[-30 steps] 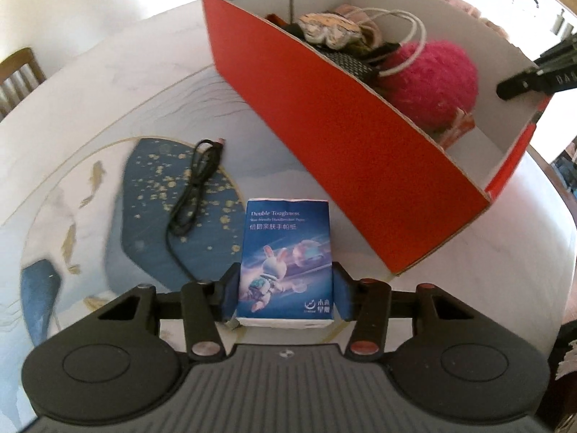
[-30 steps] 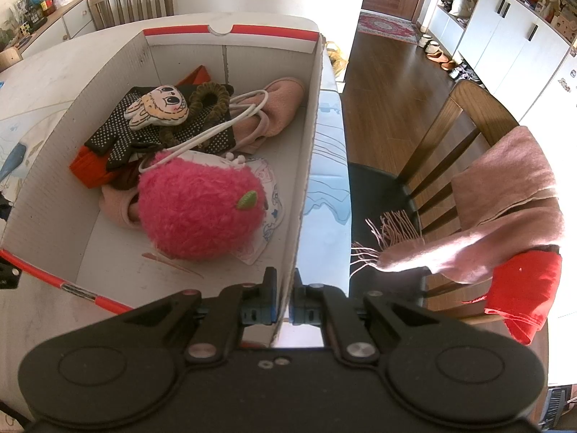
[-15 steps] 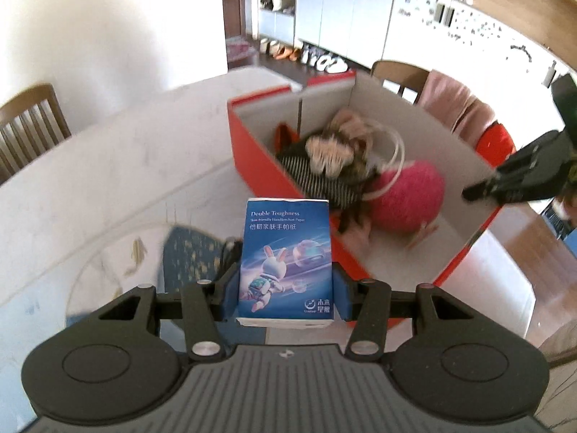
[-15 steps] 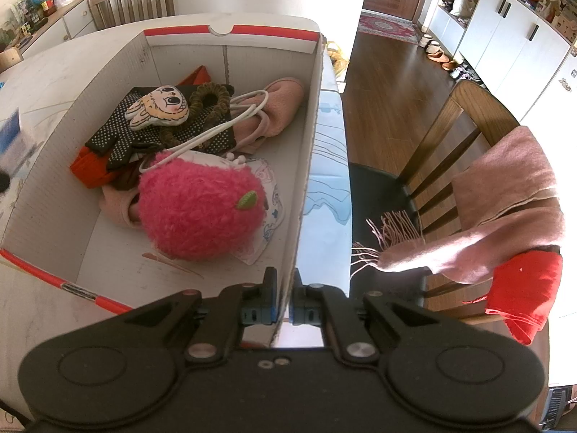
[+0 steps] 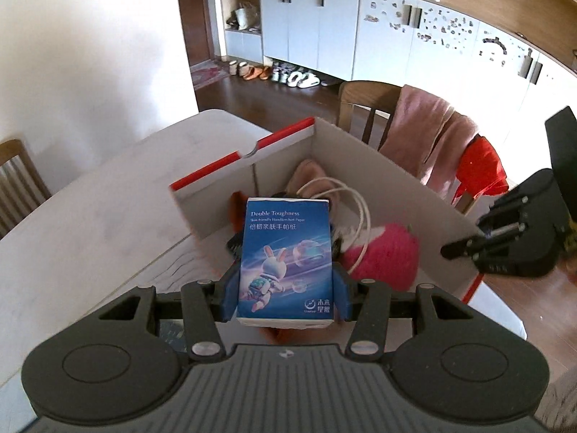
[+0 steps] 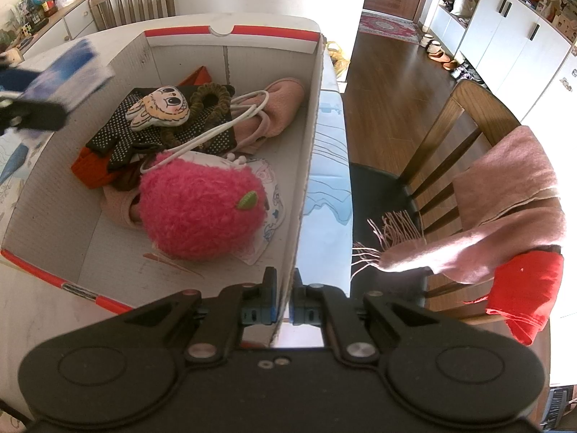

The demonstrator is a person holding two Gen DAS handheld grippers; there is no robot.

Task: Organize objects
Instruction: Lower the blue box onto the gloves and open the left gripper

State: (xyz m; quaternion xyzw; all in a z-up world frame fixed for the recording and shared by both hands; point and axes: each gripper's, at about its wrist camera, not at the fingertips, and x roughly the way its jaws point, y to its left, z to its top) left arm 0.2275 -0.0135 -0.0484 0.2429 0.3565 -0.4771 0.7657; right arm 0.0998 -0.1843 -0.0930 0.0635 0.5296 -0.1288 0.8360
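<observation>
Tissue pack point(image 5: 286, 263) lifted off table point(image 5: 90, 223), now above box point(image 6: 308, 151); left fingers point(image 5: 230, 297) gripping it, right fingers point(image 6: 265, 301) clamped on box wall; ready for drop-in.

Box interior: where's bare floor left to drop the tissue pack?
Bare cardboard shows in the box along the near red-edged end, between that wall and the pink fuzzy ball, and in a strip down the left wall. The middle and far end are crowded: dotted glove, white cord, pink fabric. Left tool holds the tissue pack.
</observation>
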